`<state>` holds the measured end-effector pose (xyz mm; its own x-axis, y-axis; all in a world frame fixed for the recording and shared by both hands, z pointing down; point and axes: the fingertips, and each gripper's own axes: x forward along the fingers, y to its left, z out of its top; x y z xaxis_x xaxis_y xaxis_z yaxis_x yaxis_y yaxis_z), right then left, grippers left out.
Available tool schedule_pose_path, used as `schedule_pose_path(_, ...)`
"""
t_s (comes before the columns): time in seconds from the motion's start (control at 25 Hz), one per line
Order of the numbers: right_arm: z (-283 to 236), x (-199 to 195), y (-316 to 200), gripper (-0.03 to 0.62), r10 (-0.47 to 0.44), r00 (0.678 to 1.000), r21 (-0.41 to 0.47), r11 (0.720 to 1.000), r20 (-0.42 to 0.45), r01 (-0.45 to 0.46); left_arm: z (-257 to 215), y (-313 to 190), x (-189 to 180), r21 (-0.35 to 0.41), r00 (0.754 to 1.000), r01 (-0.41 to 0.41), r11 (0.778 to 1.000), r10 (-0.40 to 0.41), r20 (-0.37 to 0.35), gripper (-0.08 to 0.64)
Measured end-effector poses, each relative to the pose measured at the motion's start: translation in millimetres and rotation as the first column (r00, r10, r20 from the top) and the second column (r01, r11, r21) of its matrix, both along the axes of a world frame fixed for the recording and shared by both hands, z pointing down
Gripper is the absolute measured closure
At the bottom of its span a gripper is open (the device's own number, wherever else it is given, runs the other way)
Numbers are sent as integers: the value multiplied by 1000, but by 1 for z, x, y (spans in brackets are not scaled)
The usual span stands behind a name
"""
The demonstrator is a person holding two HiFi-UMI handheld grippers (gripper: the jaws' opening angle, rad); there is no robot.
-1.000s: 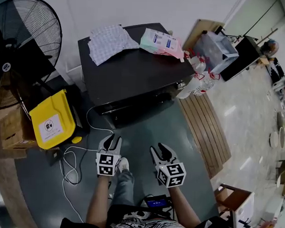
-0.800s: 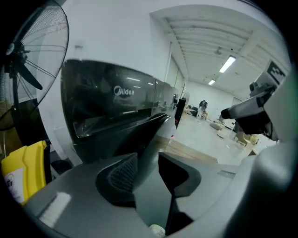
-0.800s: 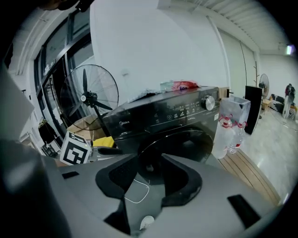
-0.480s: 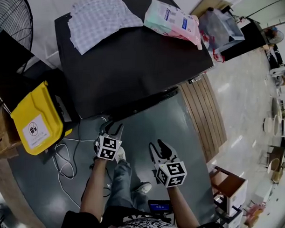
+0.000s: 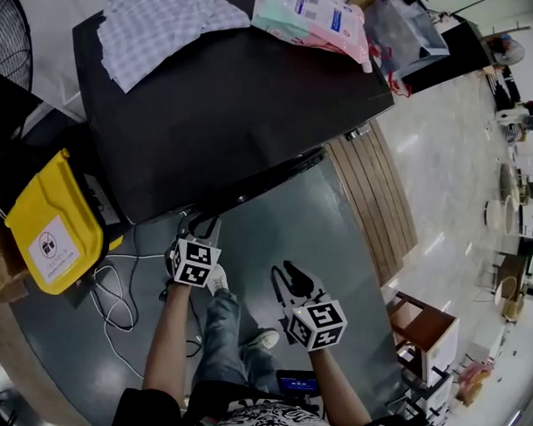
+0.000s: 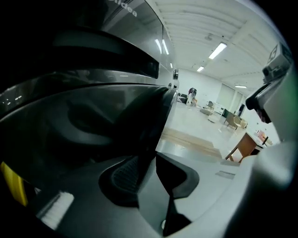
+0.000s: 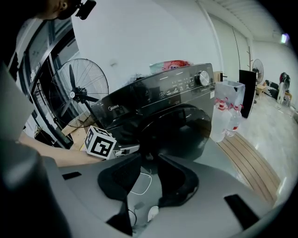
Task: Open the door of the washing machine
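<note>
Left gripper [image 5: 202, 225], the black 2-jaw tool in my left hand, sits low against the front of the black front-loading washing machine [image 5: 244, 102]. Its jaws are apart and closing. From its own camera I see the dark curved rim of the machine's round door [image 6: 107, 116] running down to the gap between the 2 tips, but I cannot tell whether either pad touches it. The door looks shut against the machine's front.

My right gripper [image 5: 284, 271] hangs over the grey floor [image 5: 327, 227], clear of the machine. Its jaws are closing too, with nothing between them; only floor and a thin white cable [image 7: 139, 183] show beyond.

On the machine's top lie a checked cloth [image 5: 160, 25] and a pink-and-green soft packet [image 5: 313, 17]. A yellow plastic bin [image 5: 48, 222] stands just left of the machine.
</note>
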<state>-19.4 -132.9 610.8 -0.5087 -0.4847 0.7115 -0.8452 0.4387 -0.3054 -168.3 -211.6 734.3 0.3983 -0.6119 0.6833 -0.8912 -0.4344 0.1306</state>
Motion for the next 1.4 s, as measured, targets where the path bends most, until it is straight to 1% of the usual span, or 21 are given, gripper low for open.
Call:
schedule_pose_path(0.2,2,-1,-1,480,7,1000,-13,1000,2,-7,0,1,1,-13,1000,2,1000,-2,26,460)
schedule_pose_path(0.28,3,-3,-3,480,8,1000,-14,1000,0,-8,0,3,3,-18,999,-12,1000,12,33,463)
schedule_pose_path(0.4,4,-5,-8,480,26,1000,-15,1000,1,-26,0,18,14,-35,998,-56,998,57,17,472)
schedule_pose_path(0.56,9,-3,-16,466,58,998,-25,998,-10,-59,1,49,44,-67,994,-107,992,105,-31,474)
schedule_pose_path(0.68,11,-6,-24,427,119,991,-53,992,59,-116,1,70,67,-82,983,-179,980,176,-47,469)
schedule_pose_path(0.72,13,-7,-27,415,138,988,-59,989,63,-134,1,76,75,-86,978,-208,974,204,-52,469)
schedule_pose_path(0.76,16,-7,-31,403,151,988,-56,987,46,-148,1,82,82,-91,971,-236,967,232,-57,468)
schedule_pose_path(0.84,23,-2,-37,380,184,983,-37,982,-23,-184,1,93,97,-97,958,-285,953,280,-64,468)
schedule_pose_path(0.92,30,5,-40,380,224,971,-18,974,-87,-227,0,103,111,-99,943,-330,939,323,-74,471)
schedule_pose_path(0.96,33,7,-41,368,235,965,-12,971,-113,-237,0,109,119,-99,934,-355,930,348,-76,472)
schedule_pose_path(1.08,44,15,-42,366,244,951,-4,968,-188,-250,-1,125,143,-82,892,-453,888,451,-42,483)
schedule_pose_path(1.12,48,19,-40,378,244,944,-2,968,-220,-251,-1,130,151,-74,879,-478,875,476,-38,482)
schedule_pose_path(1.16,53,25,-39,391,242,938,-2,968,-250,-250,-2,134,158,-72,870,-492,868,489,-52,483)
schedule_pose_path(1.24,58,35,-35,405,237,929,-2,969,-284,-248,-5,138,167,-76,868,-494,866,485,-110,480)
schedule_pose_path(1.32,59,43,-32,410,232,929,-4,970,-289,-243,-11,138,168,-66,873,-475,877,460,-162,481)
schedule_pose_path(1.4,60,52,-28,415,227,932,-13,970,-284,-241,-19,134,163,-39,880,-451,892,437,-187,494)
